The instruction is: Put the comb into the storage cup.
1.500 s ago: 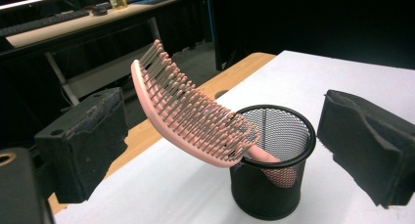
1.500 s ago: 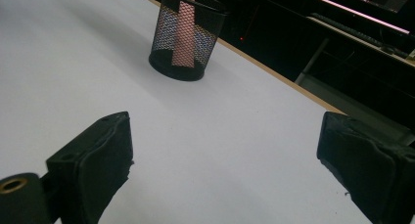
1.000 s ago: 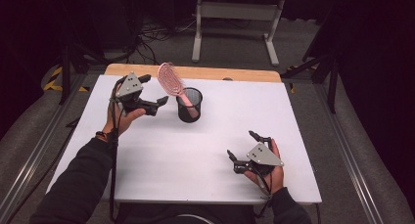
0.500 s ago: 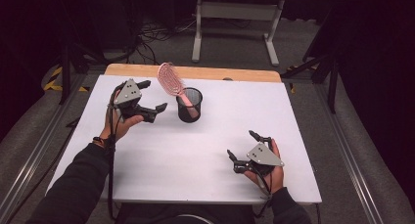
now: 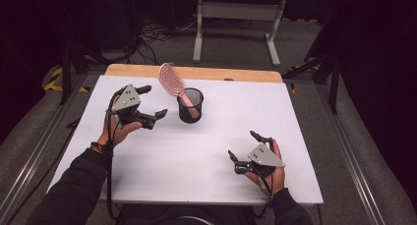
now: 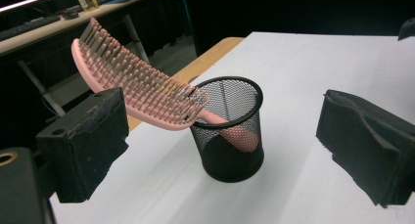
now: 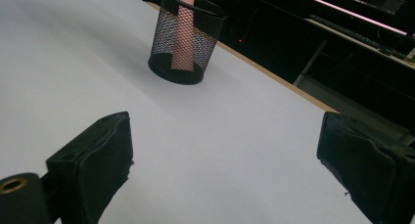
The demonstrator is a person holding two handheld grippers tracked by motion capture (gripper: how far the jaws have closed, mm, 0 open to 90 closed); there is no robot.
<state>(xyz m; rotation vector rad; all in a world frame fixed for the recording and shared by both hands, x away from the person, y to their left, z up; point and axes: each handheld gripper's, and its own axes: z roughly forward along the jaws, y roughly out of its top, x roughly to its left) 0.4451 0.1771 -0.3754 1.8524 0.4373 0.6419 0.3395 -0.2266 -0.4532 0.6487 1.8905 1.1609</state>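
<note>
My left gripper (image 5: 150, 103) hung with jaws spread wide and empty, just left of the mesh cup (image 5: 190, 105) at the table's (image 5: 196, 161) far middle. The pink hairbrush (image 5: 172, 81) stood handle-down inside it (leaning left). My right gripper (image 5: 244, 146) rested, also agape, near right.

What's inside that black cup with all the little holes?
A pink hairbrush stands handle-down in the black mesh cup. Its bristly head leans out over the rim. The handle shows faintly through the mesh. The cup's very bottom is hidden by its solid base.
</note>
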